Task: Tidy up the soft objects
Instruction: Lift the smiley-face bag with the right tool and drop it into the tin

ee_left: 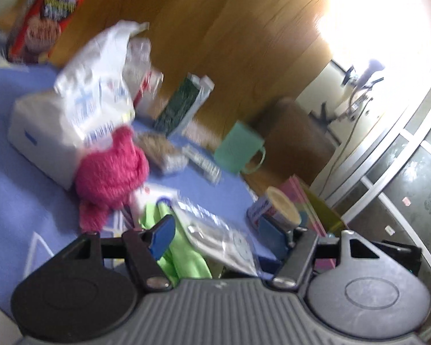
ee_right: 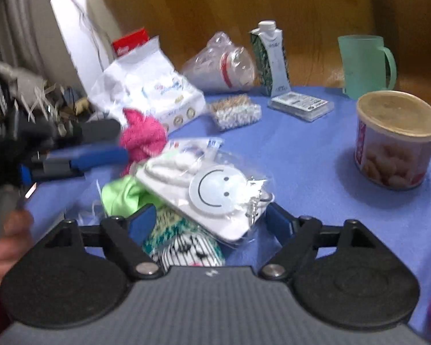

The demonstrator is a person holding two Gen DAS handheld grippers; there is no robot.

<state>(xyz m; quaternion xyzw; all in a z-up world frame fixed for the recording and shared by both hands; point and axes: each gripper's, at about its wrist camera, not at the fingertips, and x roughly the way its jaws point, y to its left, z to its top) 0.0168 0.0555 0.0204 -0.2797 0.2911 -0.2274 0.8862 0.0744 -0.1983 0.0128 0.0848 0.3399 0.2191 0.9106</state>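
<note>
Right gripper (ee_right: 211, 224) spread wide, nothing pinched — clear packet with smiley disc (ee_right: 215, 192) lies between the pads, over green cloth (ee_right: 123, 194) and a patterned knit piece (ee_right: 184, 247). Left gripper (ee_left: 215, 237) also released, pads apart over the same green cloth (ee_left: 184, 258) and packet (ee_left: 215, 235). Pink knit (ee_right: 142, 138) just beyond, against white tissue pack (ee_right: 146, 92). Farther on blue cloth (ee_right: 301, 155): snack tub (ee_right: 396, 141), teal mug (ee_right: 365, 66), carton (ee_right: 271, 57), cotton-swab box (ee_right: 234, 110) — all well apart from the pile.

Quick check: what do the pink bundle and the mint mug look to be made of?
Pink bundle: looks like fuzzy knitted yarn or chenille, matte, with a nubbly looped surface.
Mint mug: probably plastic, smooth and slightly translucent, since light shows through its wall.
</note>
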